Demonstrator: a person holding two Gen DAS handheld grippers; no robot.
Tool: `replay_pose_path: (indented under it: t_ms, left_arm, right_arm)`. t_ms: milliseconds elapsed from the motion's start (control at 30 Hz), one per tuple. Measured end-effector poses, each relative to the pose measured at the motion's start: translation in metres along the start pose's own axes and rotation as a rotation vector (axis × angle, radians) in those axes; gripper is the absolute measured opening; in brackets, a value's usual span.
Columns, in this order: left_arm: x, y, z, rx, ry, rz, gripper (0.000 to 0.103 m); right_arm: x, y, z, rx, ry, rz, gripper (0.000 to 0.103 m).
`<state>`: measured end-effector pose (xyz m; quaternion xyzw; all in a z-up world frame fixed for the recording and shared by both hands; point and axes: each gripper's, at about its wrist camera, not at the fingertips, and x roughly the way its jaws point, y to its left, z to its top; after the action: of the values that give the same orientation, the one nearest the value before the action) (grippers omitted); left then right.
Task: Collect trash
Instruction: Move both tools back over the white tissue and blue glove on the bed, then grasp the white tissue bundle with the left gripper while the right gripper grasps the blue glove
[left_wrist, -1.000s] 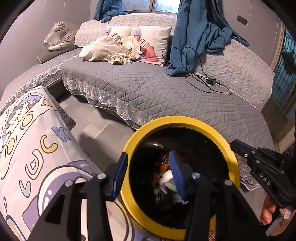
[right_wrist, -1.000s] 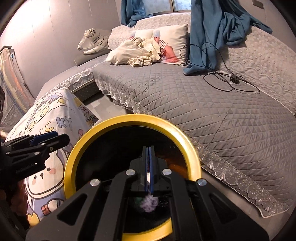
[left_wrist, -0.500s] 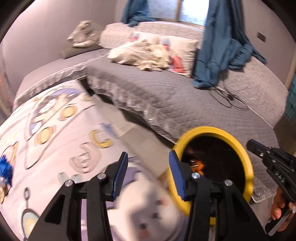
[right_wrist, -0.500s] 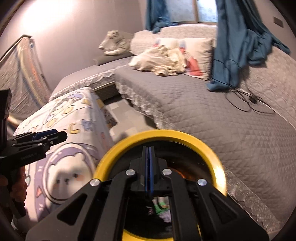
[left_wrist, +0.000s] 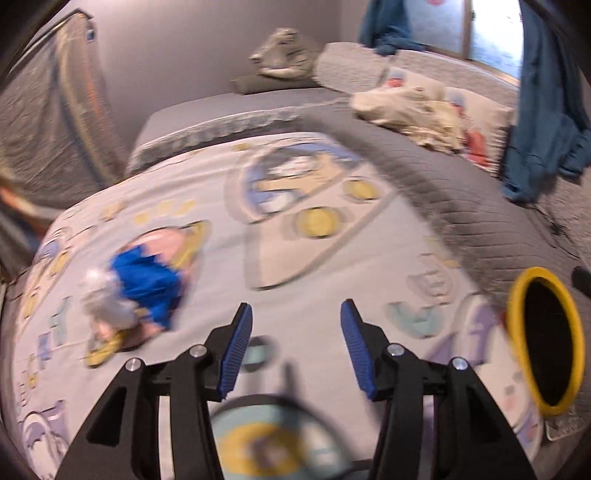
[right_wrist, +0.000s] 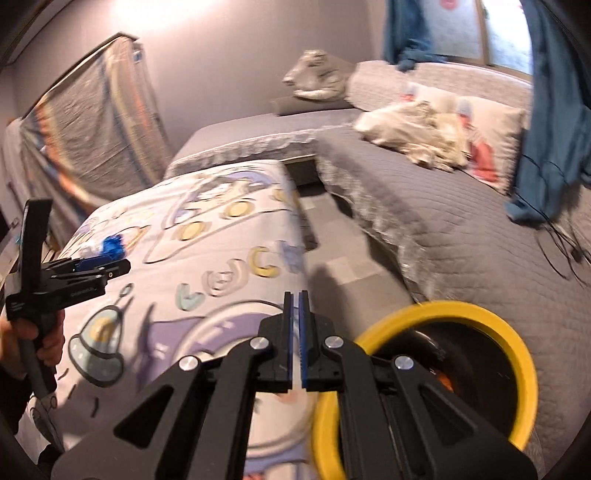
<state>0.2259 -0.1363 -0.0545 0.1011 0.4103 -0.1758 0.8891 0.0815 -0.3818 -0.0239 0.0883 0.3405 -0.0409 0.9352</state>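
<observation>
A blue wrapper (left_wrist: 147, 280) and a white crumpled tissue (left_wrist: 103, 302) lie on the cartoon-print cloth (left_wrist: 332, 258) to the left, blurred by motion. My left gripper (left_wrist: 295, 343) is open and empty above the cloth, right of that trash. The yellow-rimmed black bin (left_wrist: 543, 343) stands at the far right. In the right wrist view, my right gripper (right_wrist: 294, 325) is shut and empty, just left of the bin (right_wrist: 480, 314). The left gripper (right_wrist: 99, 269) shows at the left, near the blue wrapper (right_wrist: 112, 246).
A grey quilted sofa (right_wrist: 443, 221) curves behind, with a pale bundle of cloth (right_wrist: 417, 129), a pillow, a blue hanging cloth (right_wrist: 546, 110) and a black cable. A strip of tiled floor (right_wrist: 343, 266) separates sofa and printed cloth.
Both grippers swung left, away from the bin, toward the printed cloth. The left gripper stays open and now faces the blue wrapper and tissue. The right stays shut.
</observation>
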Motion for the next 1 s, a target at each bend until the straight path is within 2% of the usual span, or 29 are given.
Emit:
replay_pose_path:
  t_ms: [233, 367, 467, 600, 700, 800, 1000]
  left_arm:
    - [0.001, 0.088, -0.016, -0.094, 0.028, 0.115, 0.047]
    - [0.005, 0.121, -0.022, -0.134, 0.041, 0.150, 0.047]
    - [0.006, 0.141, -0.025, -0.161, 0.045, 0.165, 0.047]
    - [0.011, 0.160, -0.025, -0.200, 0.047, 0.169, 0.047]
    - [0.015, 0.165, -0.024, -0.210, 0.049, 0.164, 0.047]
    - [0.018, 0.166, -0.022, -0.215, 0.058, 0.140, 0.047]
    - [0.023, 0.163, -0.016, -0.198, 0.050, 0.138, 0.047]
  right_arm:
    - [0.044, 0.073, 0.024, -0.100, 0.047, 0.131, 0.002]
    - [0.076, 0.115, 0.038, -0.153, 0.106, 0.257, 0.004]
    - [0.101, 0.150, 0.045, -0.201, 0.155, 0.347, 0.032]
    - [0.129, 0.191, 0.054, -0.272, 0.200, 0.393, 0.032]
    - [0.154, 0.219, 0.057, -0.307, 0.270, 0.450, 0.032]
    - [0.172, 0.236, 0.056, -0.342, 0.315, 0.464, 0.032]
    - [0.202, 0.251, 0.061, -0.354, 0.372, 0.493, 0.032]
